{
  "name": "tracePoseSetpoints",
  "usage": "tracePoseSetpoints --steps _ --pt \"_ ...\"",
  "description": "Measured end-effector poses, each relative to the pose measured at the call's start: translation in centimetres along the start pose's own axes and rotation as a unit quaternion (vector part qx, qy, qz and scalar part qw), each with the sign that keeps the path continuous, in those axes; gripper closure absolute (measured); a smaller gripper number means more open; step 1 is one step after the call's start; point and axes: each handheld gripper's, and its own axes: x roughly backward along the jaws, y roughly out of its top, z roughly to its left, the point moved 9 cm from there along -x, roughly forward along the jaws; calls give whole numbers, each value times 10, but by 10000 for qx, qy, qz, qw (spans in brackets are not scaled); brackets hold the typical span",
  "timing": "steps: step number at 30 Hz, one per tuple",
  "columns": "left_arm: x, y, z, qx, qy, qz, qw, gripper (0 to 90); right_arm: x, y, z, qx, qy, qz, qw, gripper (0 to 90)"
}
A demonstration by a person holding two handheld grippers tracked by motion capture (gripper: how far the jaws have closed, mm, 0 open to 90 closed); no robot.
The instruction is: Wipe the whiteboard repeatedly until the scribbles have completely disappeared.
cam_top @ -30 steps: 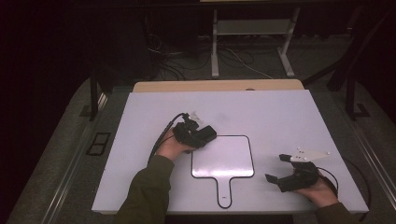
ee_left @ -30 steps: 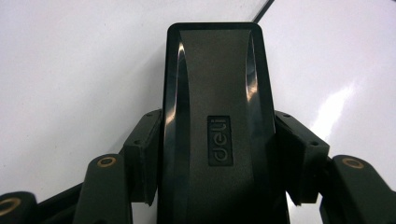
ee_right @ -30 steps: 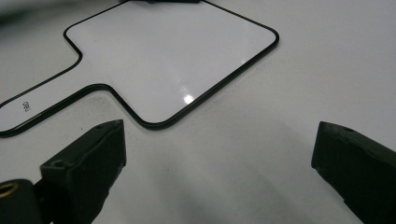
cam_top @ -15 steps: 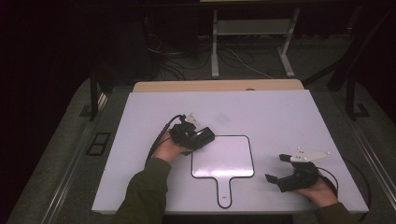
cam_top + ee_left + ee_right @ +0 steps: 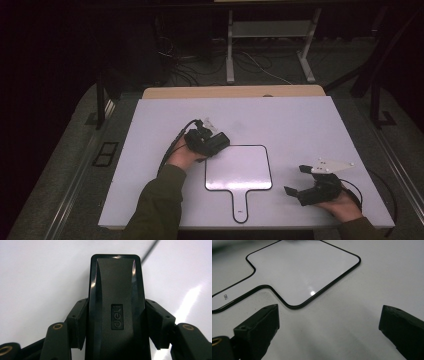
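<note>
A black block eraser (image 5: 116, 305) with a "deli" label sits lengthwise between the pads of my left gripper (image 5: 116, 317), which is shut on it. In the high view the left gripper (image 5: 216, 142) hovers at the top left corner of a paddle-shaped whiteboard (image 5: 239, 170) with a black rim and a short handle pointing toward the person. My right gripper (image 5: 295, 180) rests to the right of the board, open, nothing between its jaws. The right gripper view shows the board (image 5: 299, 270) ahead of the spread jaws of my right gripper (image 5: 330, 317).
The white tabletop (image 5: 300, 125) carries the board and both hands. A cable (image 5: 172, 145) trails from the left gripper along the table. A wooden strip (image 5: 235, 92) borders the far edge; dark floor and stand legs (image 5: 230, 55) lie beyond.
The left gripper with the eraser has only shifted very slightly by the board's top left corner. The right gripper has stayed put.
</note>
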Motion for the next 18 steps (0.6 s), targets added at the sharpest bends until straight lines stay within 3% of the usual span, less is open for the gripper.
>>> tracePoseSetpoints --steps 3,7,10,14,18 --pt "1 0 -5 -124 22 10 9999 392 0 0 1 8 4 2 10000 19" --pt "-2 2 8 80 114 -91 9999 392 0 0 1 6 -3 7 10000 19" --pt "-4 4 17 98 173 -103 9997 392 1 0 0 1 -2 -7 10000 19" --pt "-4 3 15 108 123 -46 9999 393 1 0 0 -17 -1 -7 10000 19" --pt "-2 1 3 64 32 -48 10000 393 0 1 0 -11 -2 -7 10000 19"
